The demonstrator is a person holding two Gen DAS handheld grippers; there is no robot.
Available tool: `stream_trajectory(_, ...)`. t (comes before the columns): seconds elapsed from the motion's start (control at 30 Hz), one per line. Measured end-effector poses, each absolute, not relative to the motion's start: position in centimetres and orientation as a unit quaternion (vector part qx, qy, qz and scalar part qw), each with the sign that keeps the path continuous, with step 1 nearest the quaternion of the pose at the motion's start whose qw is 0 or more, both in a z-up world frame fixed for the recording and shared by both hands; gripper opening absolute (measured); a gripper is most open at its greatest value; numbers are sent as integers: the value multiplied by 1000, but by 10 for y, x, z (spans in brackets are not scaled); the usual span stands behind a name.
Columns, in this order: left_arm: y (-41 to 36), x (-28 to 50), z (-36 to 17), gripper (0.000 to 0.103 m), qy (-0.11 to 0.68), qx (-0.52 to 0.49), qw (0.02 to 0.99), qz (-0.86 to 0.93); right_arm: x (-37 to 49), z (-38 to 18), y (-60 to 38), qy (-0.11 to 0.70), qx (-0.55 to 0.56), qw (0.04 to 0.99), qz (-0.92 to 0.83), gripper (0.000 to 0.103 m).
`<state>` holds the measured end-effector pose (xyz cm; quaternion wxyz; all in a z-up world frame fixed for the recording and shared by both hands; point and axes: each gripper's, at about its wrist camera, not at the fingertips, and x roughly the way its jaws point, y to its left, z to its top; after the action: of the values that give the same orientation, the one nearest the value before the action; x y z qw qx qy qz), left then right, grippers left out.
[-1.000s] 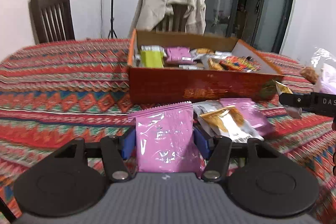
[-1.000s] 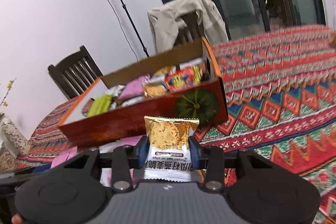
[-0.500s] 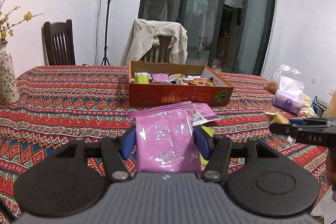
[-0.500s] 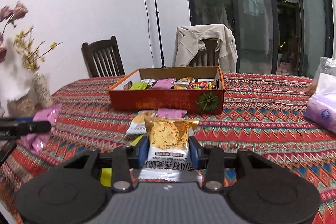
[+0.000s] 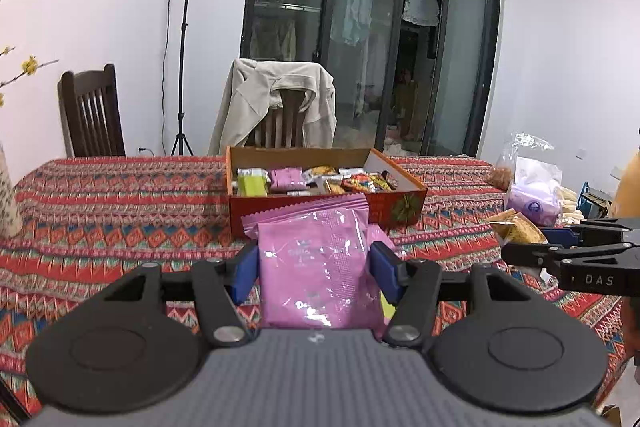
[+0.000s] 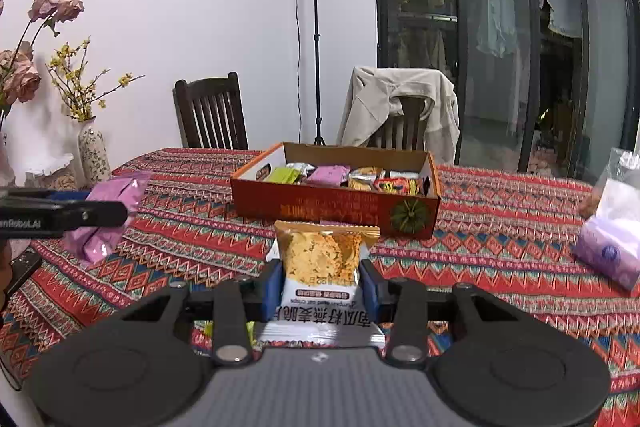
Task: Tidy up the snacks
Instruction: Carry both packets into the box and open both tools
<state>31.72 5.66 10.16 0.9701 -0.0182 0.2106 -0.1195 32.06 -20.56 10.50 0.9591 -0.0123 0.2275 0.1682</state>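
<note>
Left wrist view: table [image 5: 120, 195] in patterned cloth across mid-frame; red snack box [image 5: 320, 187] at centre, filled with packets. Lower centre, left gripper [image 5: 314, 267], jaws clamped on pink packet [image 5: 316, 267], raised above cloth. Right wrist view, lower centre: right gripper [image 6: 320, 279], jaws clamped on oat crisp packet [image 6: 320, 267], short of box.

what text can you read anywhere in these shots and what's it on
"DAS": right gripper body, seen from the left wrist.
"enRobot.AI": left gripper body, start cut off by the frame edge.
oat crisp packet: upside-down Chinese characters, small print blurred.
pink packet: faint print, unreadable.
box front: gold characters, unreadable.
</note>
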Motion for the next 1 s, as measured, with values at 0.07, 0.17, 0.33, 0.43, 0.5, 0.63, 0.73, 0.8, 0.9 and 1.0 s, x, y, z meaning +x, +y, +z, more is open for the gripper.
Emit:
stream_trajectory(0.07,56,327,106,60,207,-15,970,-123,326,109,-203,223,-15,960,172,40)
stream_trajectory(0.17,56,350,113,60,211,-15,968,-134,342,116,-201,216,-14,959,181,40)
stream_trajectory(0.33,54,411,126,60,215,-14,965,-148,392,130,-195,207,-16,959,191,40)
stream_trajectory(0.43,52,467,130,60,232,-24,961,-149,432,143,-191,203,-15,959,199,40)
stream_trajectory(0.5,49,507,128,60,245,-27,958,-146,469,149,-189,212,-8,954,210,40)
stream_trajectory(0.63,38,581,106,60,281,-23,951,-130,549,144,-180,253,0,943,217,40)
stream_trajectory(0.73,29,626,80,60,313,-10,942,-123,606,124,-171,295,1,933,206,40)
stream_trajectory(0.8,24,648,60,60,334,-1,935,-120,636,106,-165,324,-4,925,196,40)
stream_trajectory(0.9,23,668,34,60,359,10,927,-110,669,77,-156,363,-18,913,186,41)
stream_trajectory(1.0,26,678,12,62,379,11,920,-101,686,51,-145,388,-41,903,179,41)
